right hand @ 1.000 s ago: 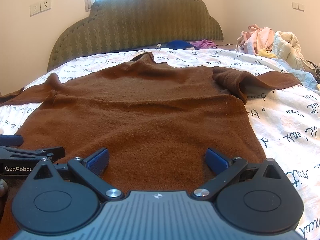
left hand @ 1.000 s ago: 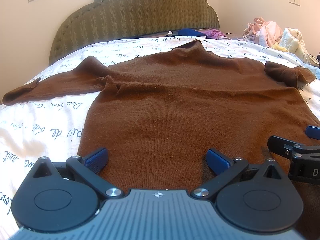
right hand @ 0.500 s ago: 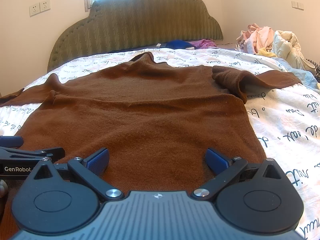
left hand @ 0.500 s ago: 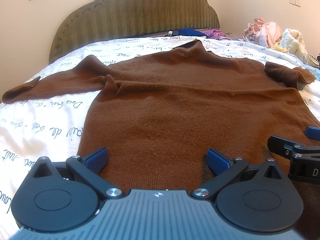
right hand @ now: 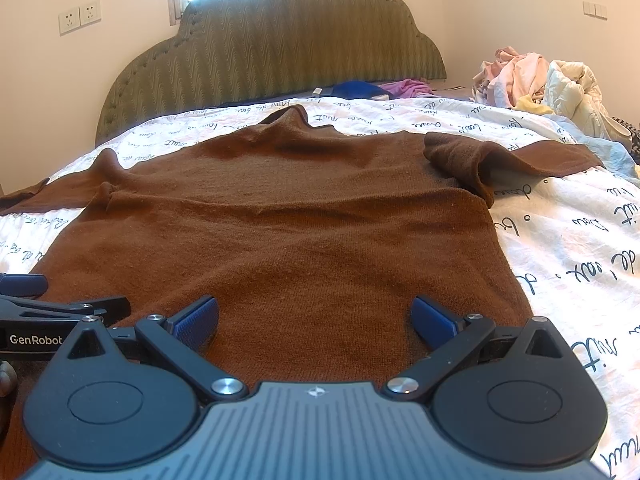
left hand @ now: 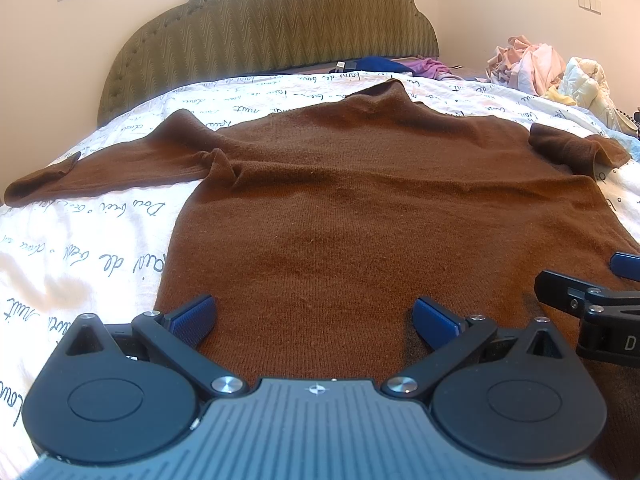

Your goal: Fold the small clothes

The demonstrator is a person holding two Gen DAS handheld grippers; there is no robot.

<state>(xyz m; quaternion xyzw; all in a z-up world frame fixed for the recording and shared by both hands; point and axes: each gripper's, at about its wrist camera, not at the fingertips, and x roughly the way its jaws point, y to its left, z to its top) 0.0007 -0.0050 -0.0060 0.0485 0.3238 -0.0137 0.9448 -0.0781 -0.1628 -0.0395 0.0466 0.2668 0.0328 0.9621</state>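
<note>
On the bed sheet (left hand: 72, 264) the brown sweater (left hand: 360, 208) lies flat, both the left gripper (left hand: 314, 314) and right gripper (right hand: 314, 314) gaping wide over its hem, so a shallow pinch risks catching only the top layer.

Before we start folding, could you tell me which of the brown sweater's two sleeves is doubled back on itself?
The right sleeve: it is bunched into a fold near the shoulder. The left sleeve lies stretched straight out across the bedsheet.
</note>
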